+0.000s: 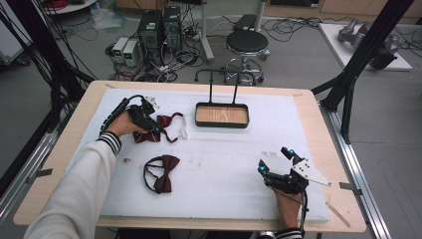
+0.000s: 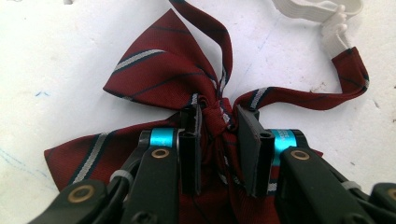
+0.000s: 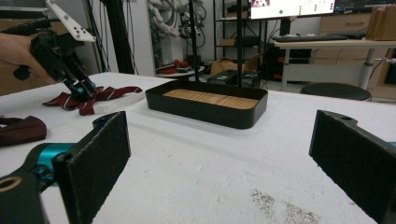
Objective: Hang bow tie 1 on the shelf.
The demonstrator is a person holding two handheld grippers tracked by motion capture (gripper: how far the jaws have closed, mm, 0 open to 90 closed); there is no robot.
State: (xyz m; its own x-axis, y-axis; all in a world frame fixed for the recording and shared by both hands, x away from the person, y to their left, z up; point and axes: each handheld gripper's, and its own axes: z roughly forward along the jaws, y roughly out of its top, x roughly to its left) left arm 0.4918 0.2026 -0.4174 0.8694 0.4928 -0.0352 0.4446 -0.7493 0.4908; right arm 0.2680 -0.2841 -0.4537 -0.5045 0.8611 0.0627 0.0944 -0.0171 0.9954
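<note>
- Jaws of the left gripper [image 2: 218, 140] stand on either side of the centre knot of the striped dark-red fabric bow tie [image 2: 187, 88]; in the left gripper view the pads sit right against the knot, which fills the narrow gap, so I read them as clamped on it.
- That bow tie lies flat at the far left of the white foam-covered worktop [image 1: 224, 164], its red strap curling out to a white plastic clasp [image 2: 334, 21].
- Jaws of the right gripper [image 1: 275, 160] are wide apart with nothing between them; it rests low at the near right of the worktop, well apart from both ties.
- A second, plain dark-red bow tie with a black neck loop [image 1: 161, 174] lies nearer the person, untouched.
- The black rectangular tray with a wooden floor and tall wire handle [image 1: 222, 115] stands at the far middle, with nothing in it.
- Step in hand, as I judge it: the grasp on the first tie, before any lift.
- Next move likely calls for a straight lift, so that wings and strap clear the foam, then a carry right to the tray; the trailing strap and clasp could catch on the rim or hang outside it.
</note>
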